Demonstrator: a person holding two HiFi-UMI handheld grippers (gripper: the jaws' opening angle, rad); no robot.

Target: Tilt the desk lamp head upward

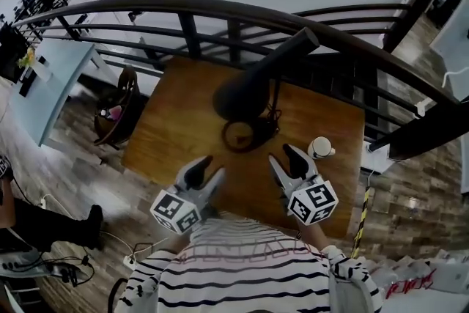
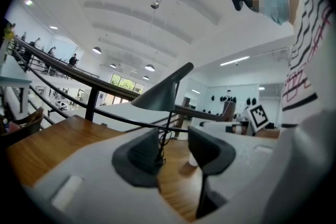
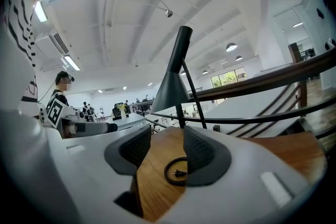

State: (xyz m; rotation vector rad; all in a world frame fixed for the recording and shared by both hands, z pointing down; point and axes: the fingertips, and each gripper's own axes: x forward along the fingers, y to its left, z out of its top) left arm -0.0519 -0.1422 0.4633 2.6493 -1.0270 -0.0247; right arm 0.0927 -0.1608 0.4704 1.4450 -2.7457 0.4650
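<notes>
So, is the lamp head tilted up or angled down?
Angled down: the lamp head has its wide mouth facing the table, with the narrow end raised.

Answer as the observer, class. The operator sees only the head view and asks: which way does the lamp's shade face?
Observer: In the left gripper view the shade opens downward toward the table, and its neck slants up.
Operator: Are my left jaws on anything?
Observer: No. The left gripper is open, with only bare table between its jaws.
Operator: And the right?
Observer: The right gripper is open too. The ring base lies on the table beyond its jaws, untouched.
</notes>
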